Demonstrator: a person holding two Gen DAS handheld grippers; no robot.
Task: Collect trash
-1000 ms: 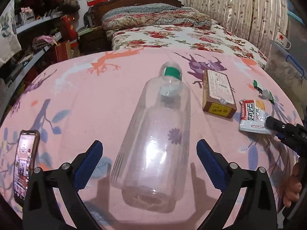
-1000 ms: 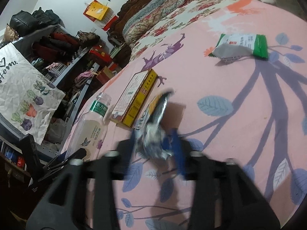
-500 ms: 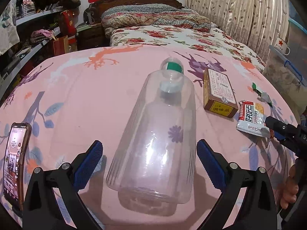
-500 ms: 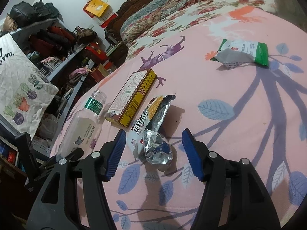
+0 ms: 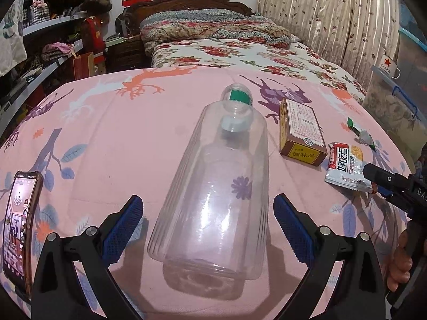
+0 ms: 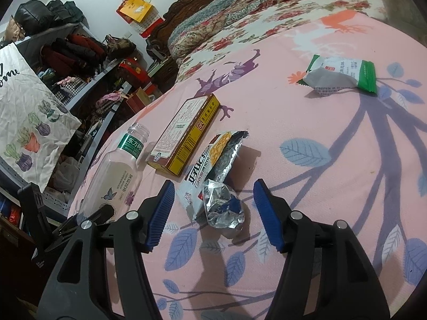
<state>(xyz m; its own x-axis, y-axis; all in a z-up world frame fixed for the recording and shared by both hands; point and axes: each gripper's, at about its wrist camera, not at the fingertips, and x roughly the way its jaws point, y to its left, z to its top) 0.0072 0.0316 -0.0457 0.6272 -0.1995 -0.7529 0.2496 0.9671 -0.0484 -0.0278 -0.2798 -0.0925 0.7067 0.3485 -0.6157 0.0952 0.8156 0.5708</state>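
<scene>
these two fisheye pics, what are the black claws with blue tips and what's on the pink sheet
The claws are hand-held grippers, one per hand; no robot. Each carries a camera looking along its fingers.

The left view shows the left gripper, open, with an empty clear bottle lying between its fingers, not gripped. A phone lies at the left edge.

The right view shows the right gripper, open around a torn foil snack wrapper. Beside that lie a yellow box and, farther off, a green and white packet.

All rests on a pink printed sheet. Nothing is held.
</scene>
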